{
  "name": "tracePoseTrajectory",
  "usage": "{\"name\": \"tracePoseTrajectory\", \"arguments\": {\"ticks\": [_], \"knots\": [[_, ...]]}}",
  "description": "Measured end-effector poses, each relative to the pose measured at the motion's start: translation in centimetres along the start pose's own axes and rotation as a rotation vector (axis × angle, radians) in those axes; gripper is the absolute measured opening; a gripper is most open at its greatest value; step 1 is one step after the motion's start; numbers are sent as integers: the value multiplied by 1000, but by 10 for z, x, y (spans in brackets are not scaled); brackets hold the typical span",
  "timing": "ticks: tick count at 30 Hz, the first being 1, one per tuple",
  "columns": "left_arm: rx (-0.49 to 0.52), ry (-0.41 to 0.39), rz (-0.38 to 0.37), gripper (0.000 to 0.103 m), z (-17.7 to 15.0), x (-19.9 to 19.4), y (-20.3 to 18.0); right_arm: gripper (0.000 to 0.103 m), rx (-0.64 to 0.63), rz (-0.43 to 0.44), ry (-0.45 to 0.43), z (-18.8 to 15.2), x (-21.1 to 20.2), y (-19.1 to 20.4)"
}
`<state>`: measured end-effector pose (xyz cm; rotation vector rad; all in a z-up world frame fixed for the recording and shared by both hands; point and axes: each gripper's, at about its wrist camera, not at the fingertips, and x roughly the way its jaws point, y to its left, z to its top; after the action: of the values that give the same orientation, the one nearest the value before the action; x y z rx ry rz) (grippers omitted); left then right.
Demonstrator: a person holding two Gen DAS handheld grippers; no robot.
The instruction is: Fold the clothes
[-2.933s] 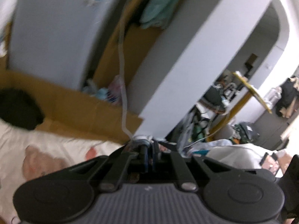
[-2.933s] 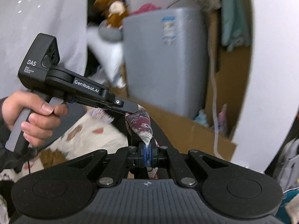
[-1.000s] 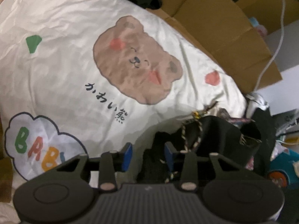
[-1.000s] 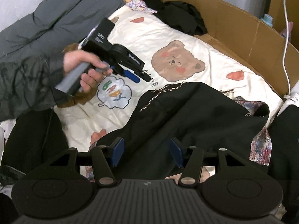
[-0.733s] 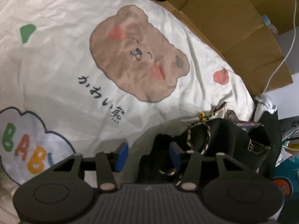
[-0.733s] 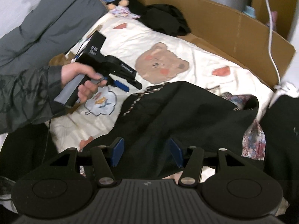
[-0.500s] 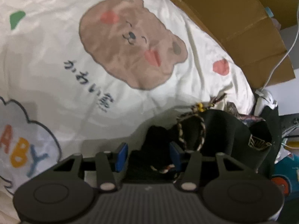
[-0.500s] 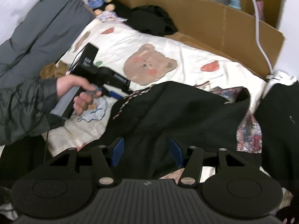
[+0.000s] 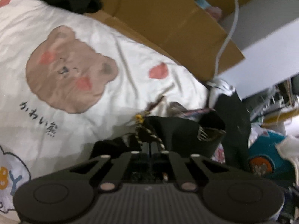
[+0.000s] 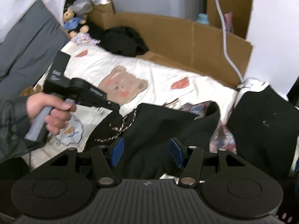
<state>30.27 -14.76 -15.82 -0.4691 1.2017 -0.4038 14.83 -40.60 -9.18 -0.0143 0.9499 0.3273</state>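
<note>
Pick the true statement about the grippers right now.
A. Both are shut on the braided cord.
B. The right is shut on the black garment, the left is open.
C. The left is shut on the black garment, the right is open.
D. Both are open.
C: the left gripper has its fingers closed together on the black garment, while the right gripper shows its blue pads wide apart over the cloth.

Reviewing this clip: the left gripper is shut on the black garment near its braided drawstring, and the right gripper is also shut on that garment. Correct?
Not quite. The left gripper is shut on the black garment by the braided drawstring, as the left wrist view shows. But the right gripper is open: the right wrist view shows its blue pads spread wide apart above the fabric, gripping nothing.
</note>
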Motion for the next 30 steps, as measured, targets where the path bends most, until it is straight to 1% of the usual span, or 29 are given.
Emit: {"name": "tracePoseTrajectory", "arguments": {"ticks": [3, 6, 8, 10, 13, 15, 16, 17, 18, 19, 21, 22, 24, 26, 30], "knots": [[14, 11, -15, 0, -5, 2, -10, 59, 13, -2, -7, 0, -1, -4], [31, 21, -3, 0, -11, 4, -16, 59, 10, -2, -8, -2, -2, -5], [26, 11, 10, 0, -11, 2, -14, 59, 7, -1, -12, -2, -2, -5], [27, -5, 23, 5, -10, -4, -9, 59, 4, -1, -15, -3, -3, -5], [22, -34, 66, 9, -5, -15, 3, 59, 0, -1, -19, -4, -4, -6], [14, -54, 115, 11, 1, -22, 15, 59, -1, -2, -15, -4, -2, -6], [15, -59, 135, 11, 3, -24, 20, 59, -2, -3, -12, -4, 0, -6], [15, -56, 147, 13, 4, -24, 25, 59, -3, -4, -10, -4, 1, -6], [6, -43, 147, 18, 6, -22, 30, 59, -3, -5, -7, -5, 2, -6], [-20, -22, 137, 20, 6, -18, 37, 59, -4, -6, -4, -5, 4, -6], [-83, 25, 111, 31, 5, -10, 51, 59, -9, -10, 1, -5, 3, -1], [-103, 40, 102, 33, 4, -6, 56, 59, -14, -11, 3, -5, 3, 3], [-135, 62, 87, 44, 1, 1, 63, 59, -26, -13, 8, -5, 5, 5], [-159, 85, 68, 47, -1, 10, 68, 59, -34, -14, 14, -5, 7, 7], [-178, 118, 36, 45, -4, 25, 70, 59, -38, -15, 26, -6, 12, 8]]}}
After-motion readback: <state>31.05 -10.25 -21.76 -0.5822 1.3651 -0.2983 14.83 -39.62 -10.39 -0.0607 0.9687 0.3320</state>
